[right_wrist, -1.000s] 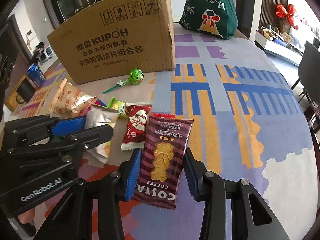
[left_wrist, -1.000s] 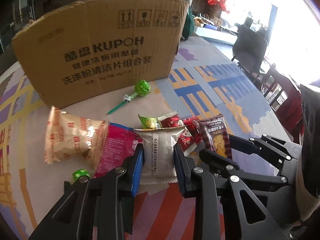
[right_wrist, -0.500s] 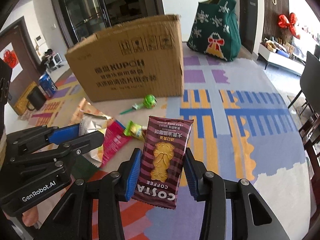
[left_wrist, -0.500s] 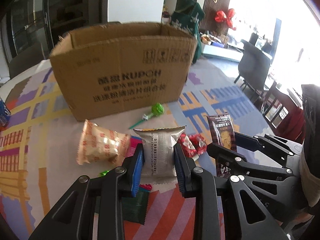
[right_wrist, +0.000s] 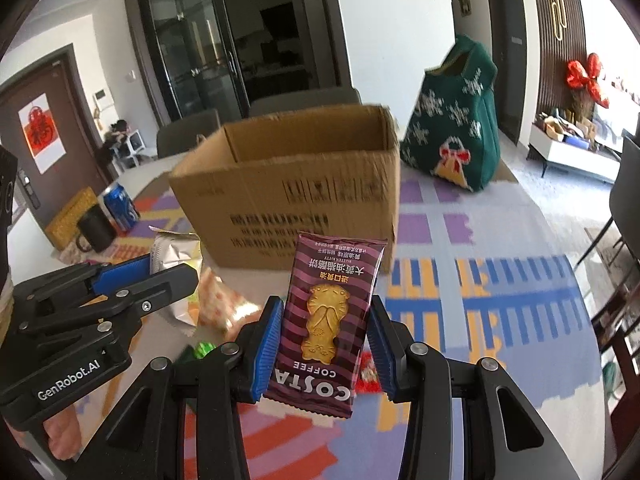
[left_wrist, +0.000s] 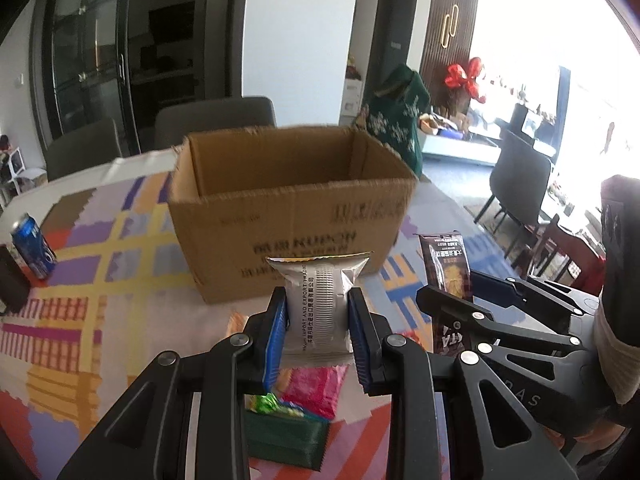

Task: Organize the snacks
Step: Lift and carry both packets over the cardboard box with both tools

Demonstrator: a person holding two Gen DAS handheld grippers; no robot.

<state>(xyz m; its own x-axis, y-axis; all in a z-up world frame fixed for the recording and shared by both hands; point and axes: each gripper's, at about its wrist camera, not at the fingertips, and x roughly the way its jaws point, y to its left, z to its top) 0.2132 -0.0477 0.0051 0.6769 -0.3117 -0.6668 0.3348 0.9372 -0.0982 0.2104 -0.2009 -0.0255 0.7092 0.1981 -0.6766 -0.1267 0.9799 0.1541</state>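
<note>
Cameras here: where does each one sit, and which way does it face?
Left wrist: on the left claw, looking along its fingers at the silver packet and cardboard box; the right claw shows at right.
Right wrist: on the right claw, looking past the Costa packet; the left claw shows at left.
Shared: box, both packets, patterned table.
</note>
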